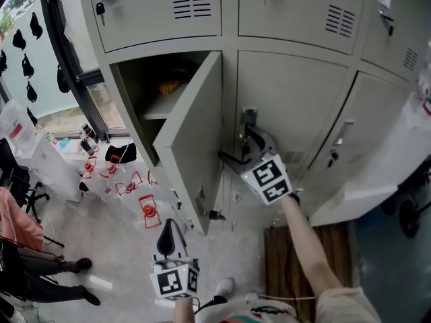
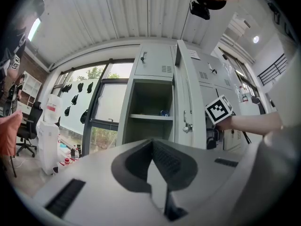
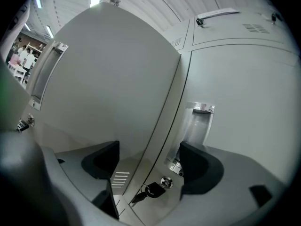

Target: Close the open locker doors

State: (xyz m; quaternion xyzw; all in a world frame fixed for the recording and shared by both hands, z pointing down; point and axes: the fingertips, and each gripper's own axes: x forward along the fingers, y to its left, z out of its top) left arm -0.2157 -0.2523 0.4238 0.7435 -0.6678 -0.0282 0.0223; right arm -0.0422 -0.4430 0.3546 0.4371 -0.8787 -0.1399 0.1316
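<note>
A grey locker door (image 1: 192,140) stands swung out from its open compartment (image 1: 161,93), which holds a shelf. My right gripper (image 1: 241,147) is open, just right of that door. It is up against the neighbouring closed door near its handle recess (image 3: 197,121) and the key in its lock (image 3: 150,188). In the right gripper view the right gripper (image 3: 150,166) has nothing between its fingers, and the open door's outer face (image 3: 103,79) fills the left. My left gripper (image 1: 167,233) is shut and empty, low in front of the open door. The left gripper view shows the left gripper (image 2: 153,166) facing the open compartment (image 2: 150,112).
Several bottles with red tags (image 1: 145,207) stand on the floor left of the lockers, beside a white table (image 1: 50,160). A person's legs (image 1: 40,274) are at the far left. A wooden mat (image 1: 289,261) lies by my feet, with a white bench (image 1: 357,194) to the right.
</note>
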